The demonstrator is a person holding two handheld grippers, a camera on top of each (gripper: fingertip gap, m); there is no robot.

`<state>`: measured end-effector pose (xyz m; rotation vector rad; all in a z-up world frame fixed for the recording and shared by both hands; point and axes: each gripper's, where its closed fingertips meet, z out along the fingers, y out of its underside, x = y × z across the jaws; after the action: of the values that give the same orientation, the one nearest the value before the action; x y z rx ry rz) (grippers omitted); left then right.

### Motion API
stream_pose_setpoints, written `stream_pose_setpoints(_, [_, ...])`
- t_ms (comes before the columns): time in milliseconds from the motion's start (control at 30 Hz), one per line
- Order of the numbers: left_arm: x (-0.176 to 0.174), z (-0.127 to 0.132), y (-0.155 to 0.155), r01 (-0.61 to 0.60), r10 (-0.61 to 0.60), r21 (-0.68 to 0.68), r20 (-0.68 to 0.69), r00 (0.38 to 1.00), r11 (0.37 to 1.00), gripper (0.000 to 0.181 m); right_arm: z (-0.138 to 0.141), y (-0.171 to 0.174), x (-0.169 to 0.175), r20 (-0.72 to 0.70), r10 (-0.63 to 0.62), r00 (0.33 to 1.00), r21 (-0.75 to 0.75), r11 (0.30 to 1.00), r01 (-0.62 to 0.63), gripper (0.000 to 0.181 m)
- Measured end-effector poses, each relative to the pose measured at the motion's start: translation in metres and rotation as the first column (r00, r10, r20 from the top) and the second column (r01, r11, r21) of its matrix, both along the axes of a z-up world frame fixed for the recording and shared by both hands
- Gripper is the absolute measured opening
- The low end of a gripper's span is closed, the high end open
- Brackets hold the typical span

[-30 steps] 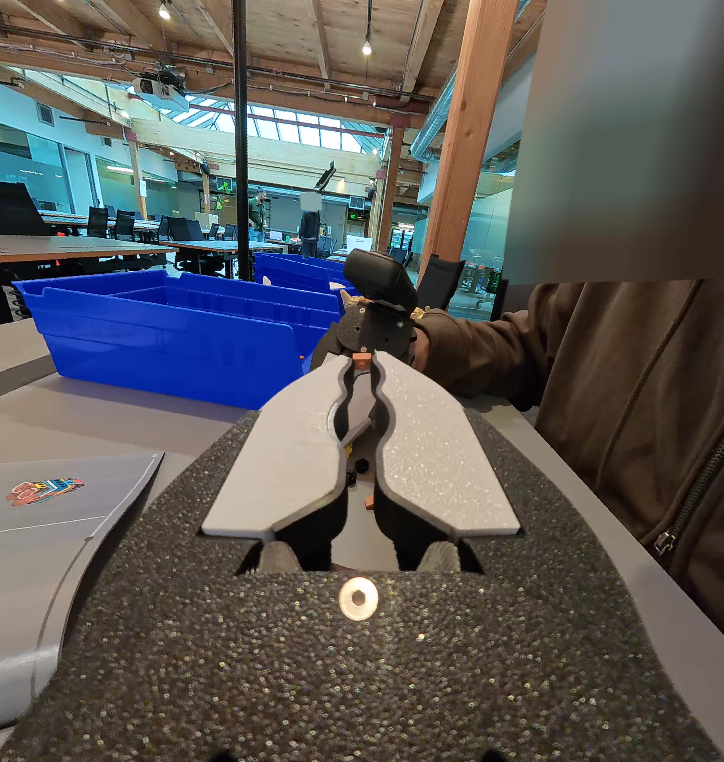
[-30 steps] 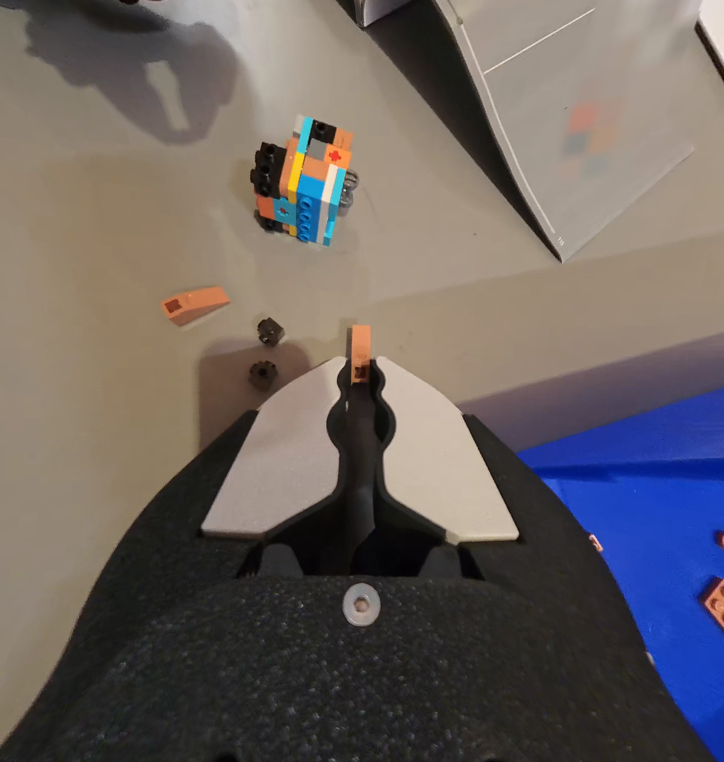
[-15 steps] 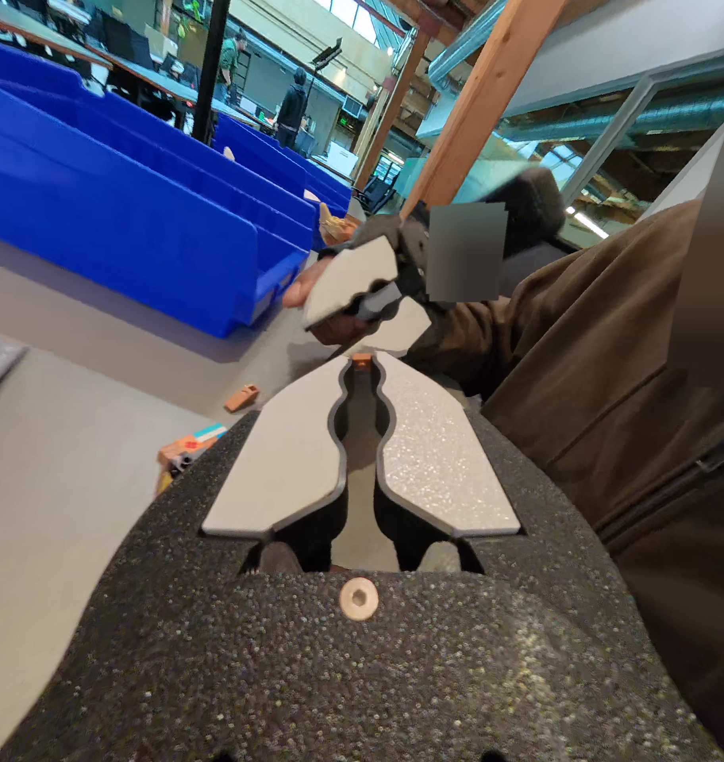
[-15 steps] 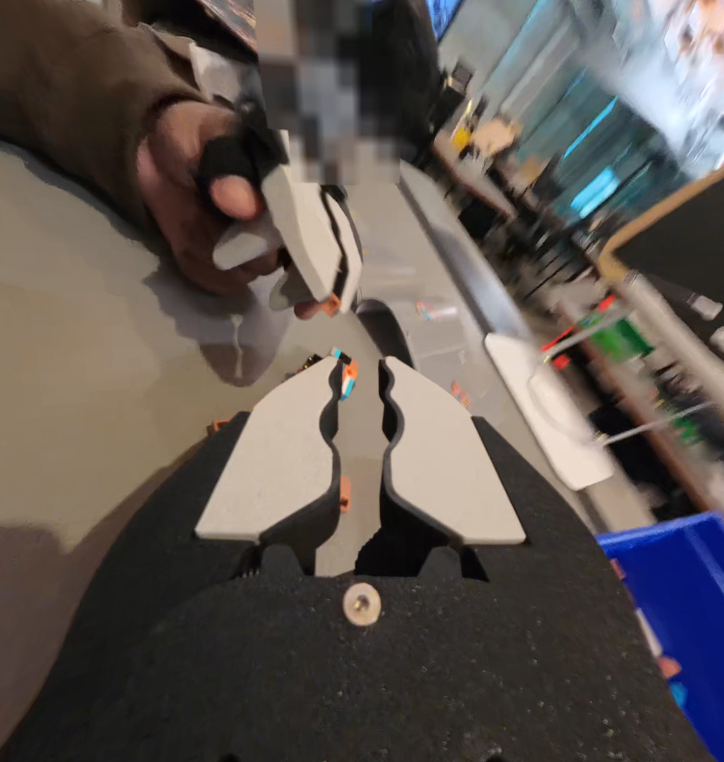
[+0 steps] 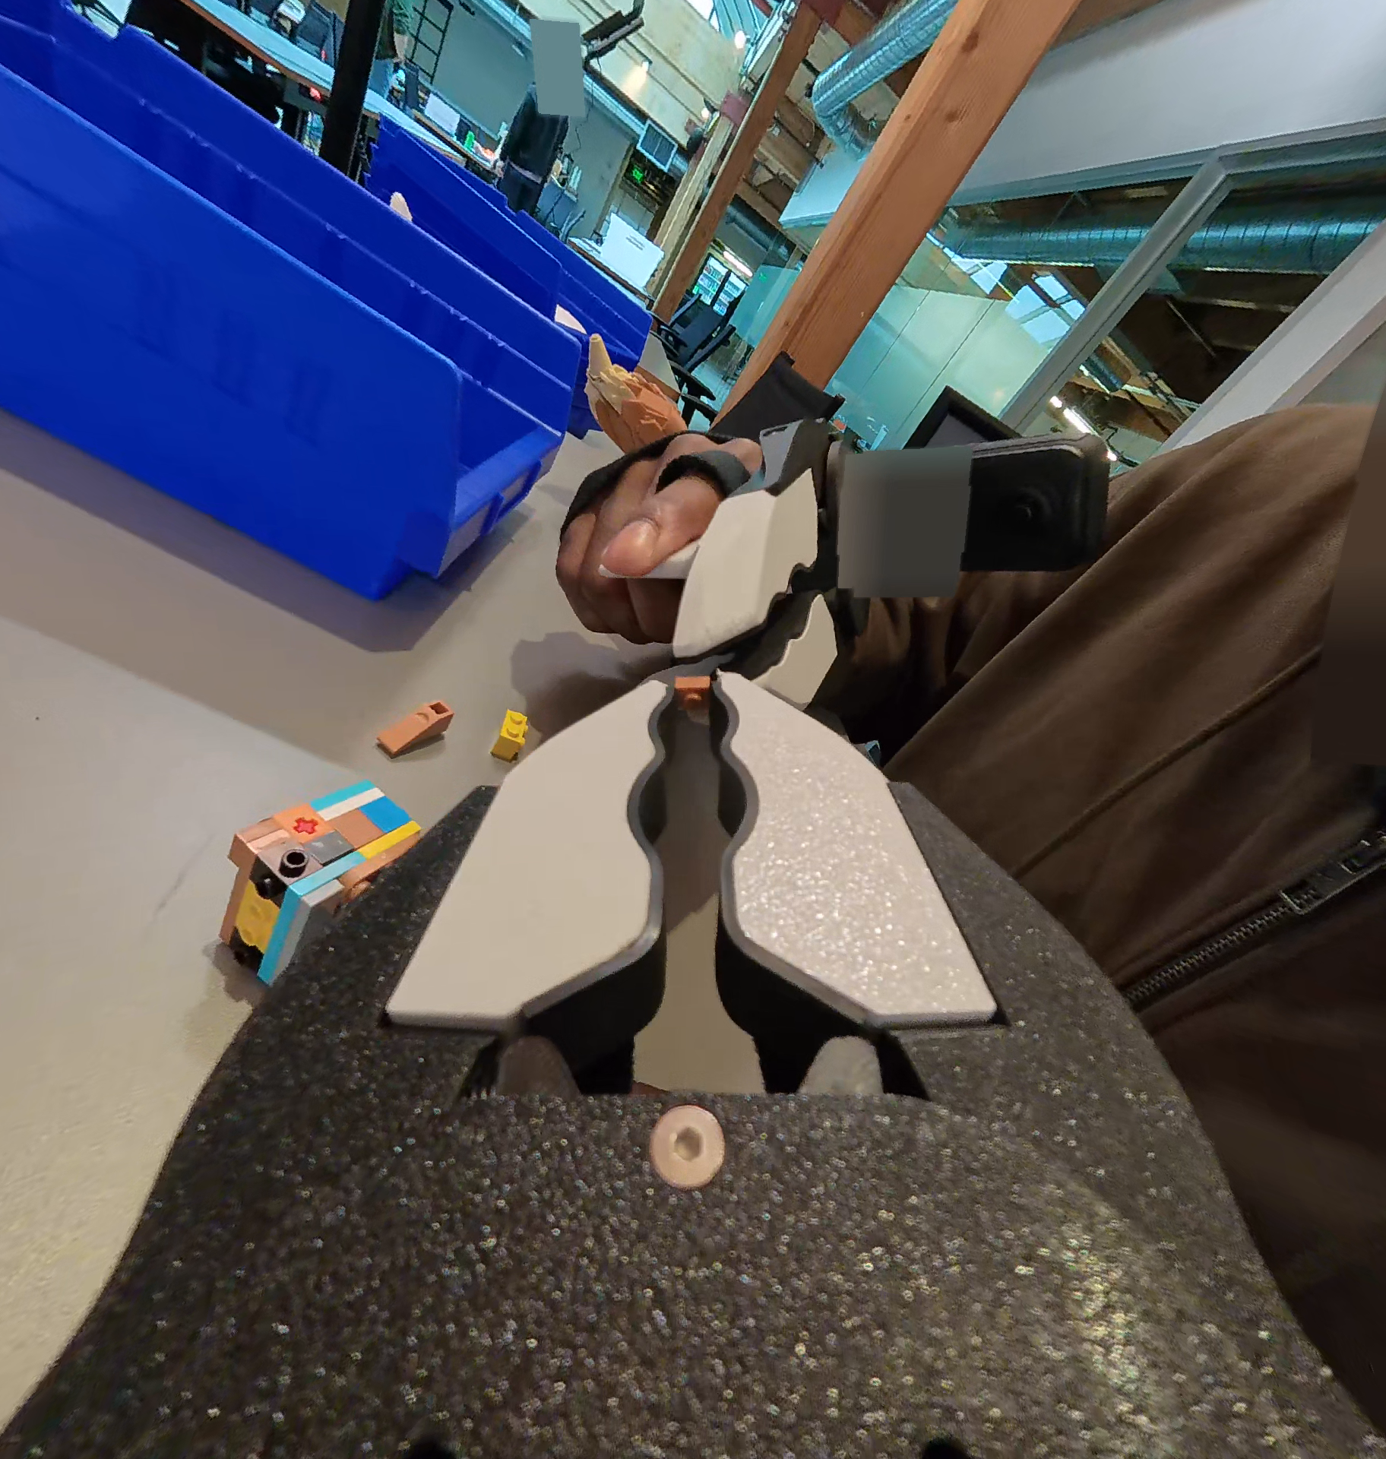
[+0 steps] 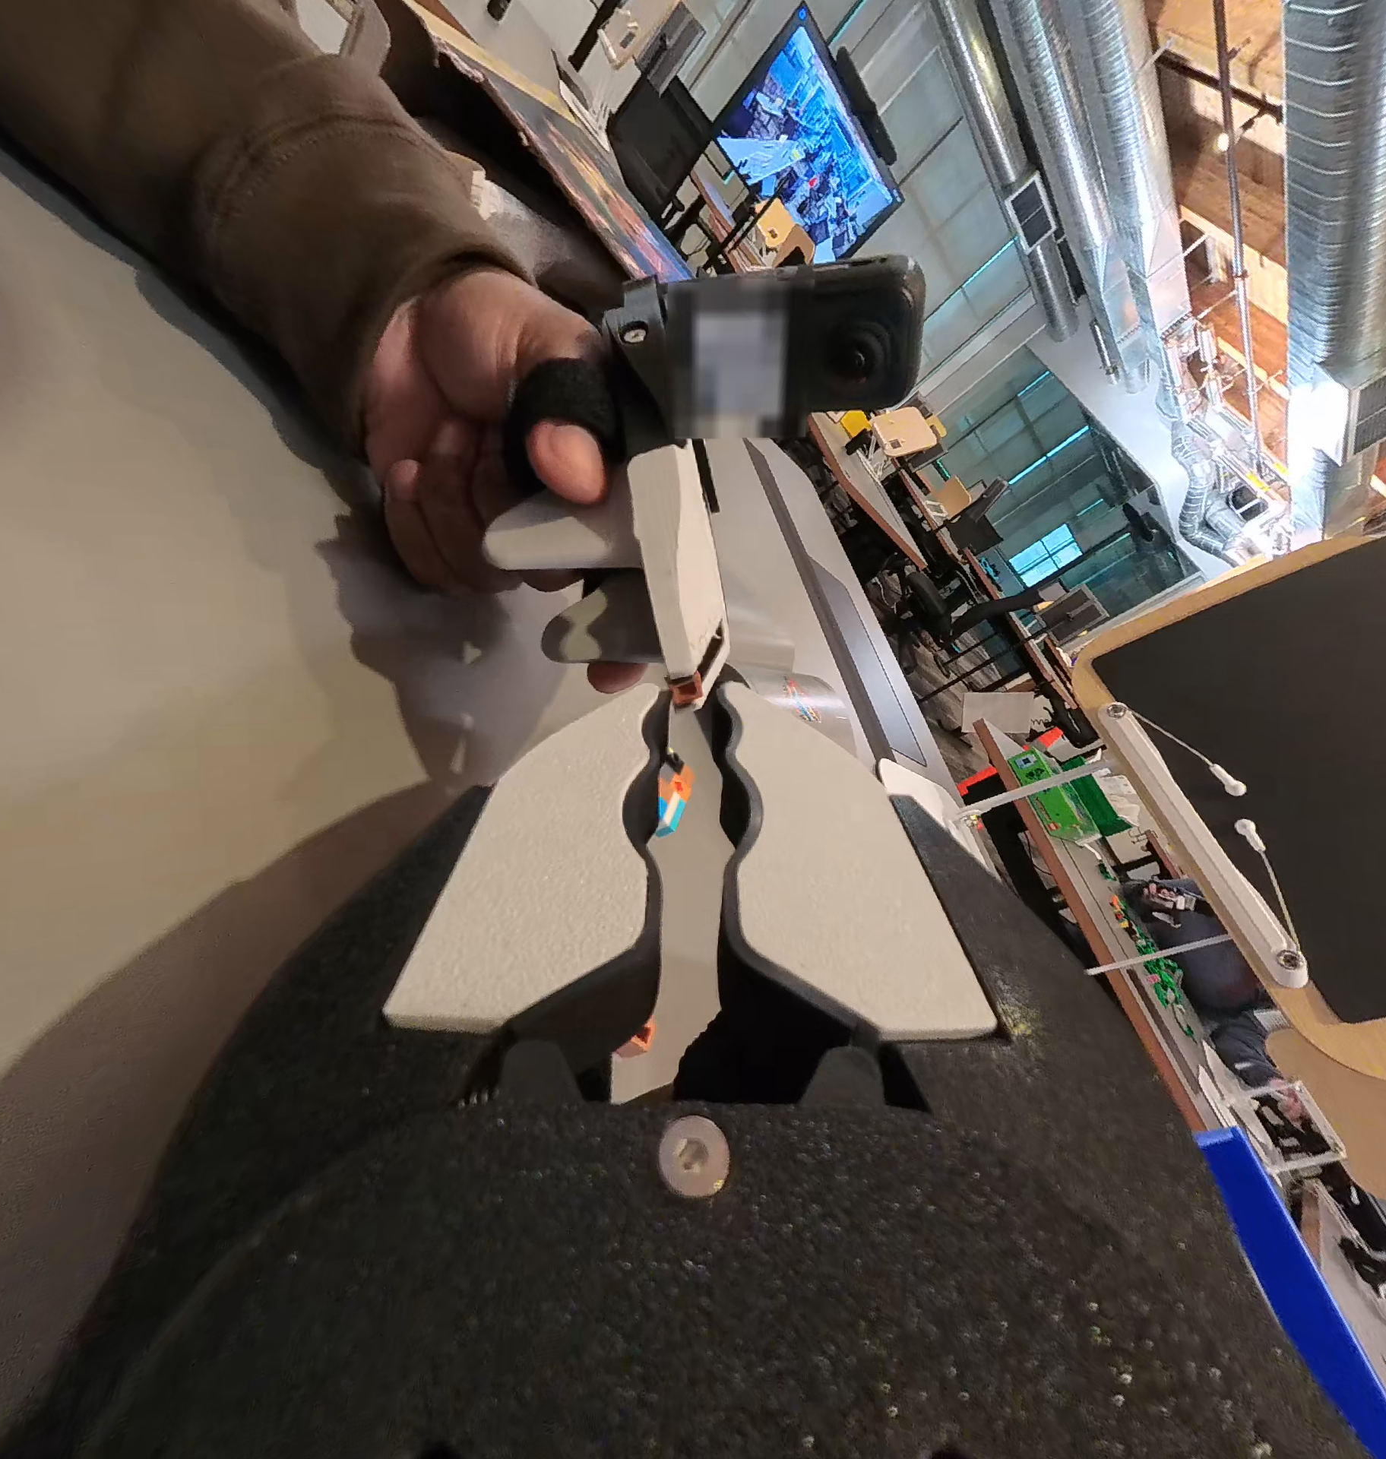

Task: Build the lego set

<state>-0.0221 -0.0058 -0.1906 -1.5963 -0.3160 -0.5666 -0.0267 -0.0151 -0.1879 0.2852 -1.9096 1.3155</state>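
**Spotter:** What do you have?

**Operator:** My left tool (image 5: 691, 688) is clamped on a small orange brick (image 5: 691, 695) right at its tips, held up above the table (image 5: 121, 750). My right tool (image 6: 688, 701) is tip to tip with it, jaws a narrow gap apart around the same brick. I cannot tell whether it is actually pinching or only framing it.

**Spotter:** And the build?

**Operator:** The partly built model (image 5: 319, 860) lies on its side on the table, just beside my left tool's body. An orange slope piece (image 5: 415, 722) and a yellow piece (image 5: 510, 734) lie loose beyond it, with the blue bin (image 5: 240, 379) farther back.

**Spotter:** So this is a regrip?

**Operator:** That is my reading. To do it well, I would keep one tool firm until the other has a square hold on flat faces. I would leave the studs and the underside free, so the brick can still be pressed on. Letting both go slack together would probably drop it. I would line up slowly, since the brick is tiny and a skewed pinch could flick it away.
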Motion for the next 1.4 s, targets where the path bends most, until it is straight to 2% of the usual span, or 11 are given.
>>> stream_pose_setpoints(267, [0.008, -0.003, 0.001, 0.043, -0.043, -0.021, -0.019, 0.999, 0.999, 0.007, -0.007, -0.003, 0.008, -0.021, 0.045, 0.999, 0.043, 0.998, -0.044, 0.014])
stream_pose_setpoints(667, [0.013, -0.004, 0.002, 0.066, -0.067, -0.032, -0.022, 0.998, 0.997, 0.008, -0.007, -0.003, 0.007, -0.04, 0.03, 0.999, 0.06, 0.998, -0.027, 0.008])
stream_pose_setpoints(767, [0.002, -0.003, -0.003, 0.007, -0.009, -0.031, -0.062, 0.998, 1.0, 0.016, -0.006, 0.001, 0.0, -0.002, -0.004, 1.0, 0.042, 0.999, 0.004, 0.008])
stream_pose_setpoints(833, [-0.016, -0.008, -0.008, -0.087, 0.075, -0.086, -0.134, 0.988, 0.992, 0.024, -0.005, 0.006, -0.008, 0.04, -0.041, 0.998, 0.026, 0.999, 0.04, 0.008])
stream_pose_setpoints(933, [-0.045, -0.023, -0.018, -0.275, 0.215, -0.225, -0.258, 0.942, 0.935, 0.038, -0.006, 0.015, -0.022, 0.111, -0.103, 0.989, 0.006, 0.995, 0.103, 0.008])
stream_pose_setpoints(1033, [-0.057, -0.044, -0.024, -0.392, 0.258, -0.381, -0.357, 0.898, 0.838, 0.054, -0.008, 0.021, -0.032, 0.139, -0.154, 0.978, 0.008, 0.988, 0.155, 0.008])
stream_pose_setpoints(1167, [-0.056, -0.063, -0.022, -0.468, 0.25, -0.48, -0.449, 0.858, 0.742, 0.061, -0.013, 0.025, -0.039, 0.165, -0.202, 0.965, 0.025, 0.979, 0.201, 0.008])
stream_pose_setpoints(1400, [-0.058, -0.081, -0.015, -0.541, 0.228, -0.525, -0.546, 0.806, 0.657, 0.056, -0.016, 0.023, -0.04, 0.22, -0.199, 0.955, 0.02, 0.98, 0.2, 0.008])
